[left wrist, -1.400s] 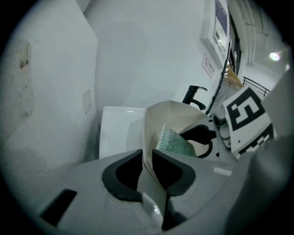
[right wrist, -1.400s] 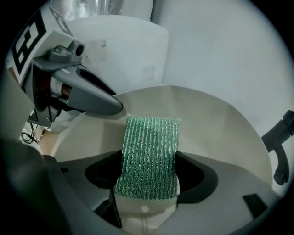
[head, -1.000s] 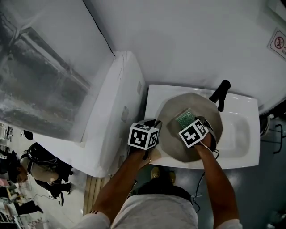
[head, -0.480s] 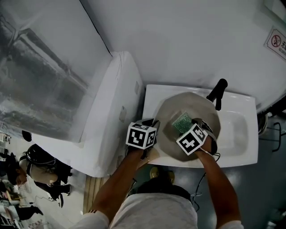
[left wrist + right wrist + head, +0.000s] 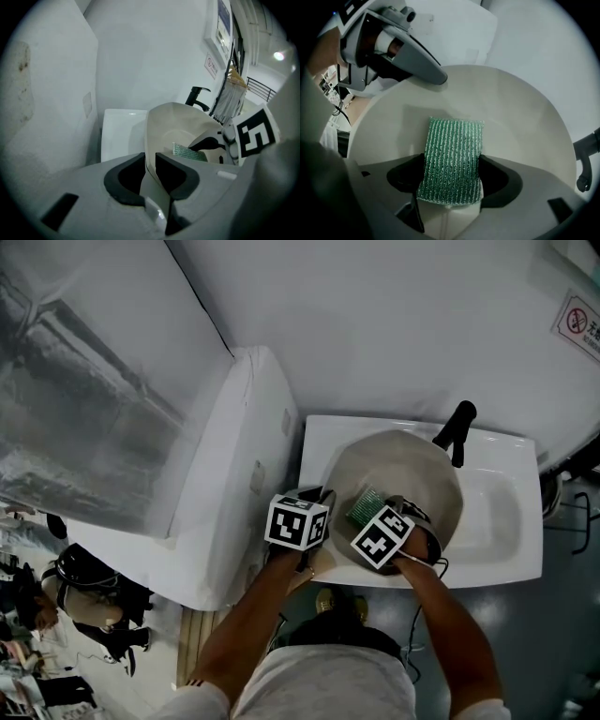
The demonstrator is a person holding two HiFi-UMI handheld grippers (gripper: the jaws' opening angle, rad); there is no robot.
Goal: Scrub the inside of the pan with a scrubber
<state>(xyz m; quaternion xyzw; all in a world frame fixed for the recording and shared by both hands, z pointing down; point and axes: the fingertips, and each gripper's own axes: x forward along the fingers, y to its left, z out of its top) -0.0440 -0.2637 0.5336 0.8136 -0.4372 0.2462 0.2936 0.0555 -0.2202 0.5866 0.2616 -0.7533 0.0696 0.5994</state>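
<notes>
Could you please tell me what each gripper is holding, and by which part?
The left gripper clamps the pan by its near rim; the right gripper pinches the green scrubber by its near end.

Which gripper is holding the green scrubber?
The right gripper, its jaws shut on the scrubber inside the pan; the left gripper clamps the pan's rim instead.

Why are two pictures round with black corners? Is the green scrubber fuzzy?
Left gripper view and right gripper view: wide-angle lenses, hence black corners. Right gripper view: the green scrubber is sharp, stripes clear. Left gripper view: a lamp glares top right. Head view: even light, no glare on the pan.
</notes>
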